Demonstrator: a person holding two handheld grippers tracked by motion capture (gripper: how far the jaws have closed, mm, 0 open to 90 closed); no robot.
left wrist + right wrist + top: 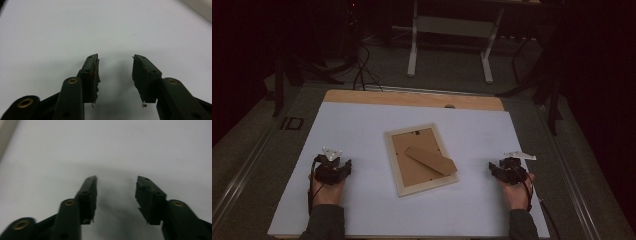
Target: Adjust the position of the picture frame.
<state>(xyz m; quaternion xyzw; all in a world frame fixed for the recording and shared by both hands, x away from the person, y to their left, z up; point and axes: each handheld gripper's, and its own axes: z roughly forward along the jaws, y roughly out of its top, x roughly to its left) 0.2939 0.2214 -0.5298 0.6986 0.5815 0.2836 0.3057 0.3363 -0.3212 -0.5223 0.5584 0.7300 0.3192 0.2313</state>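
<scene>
A light wooden picture frame (420, 159) lies face down in the middle of the white table sheet (362, 125), its brown backing up and its cardboard stand (432, 160) folded out across it. My left gripper (335, 163) rests on the sheet well left of the frame, held by a hand. My right gripper (504, 169) rests well right of it. In the left gripper view the left gripper (115, 57) is open over bare white sheet. In the right gripper view the right gripper (117, 178) is open too, nothing between its jaws.
The wooden table edge (412, 98) runs along the far side of the sheet. Beyond it stand white table legs (413, 50) and dark cables (362, 70) on a grey floor. Dark stands flank the table on both sides.
</scene>
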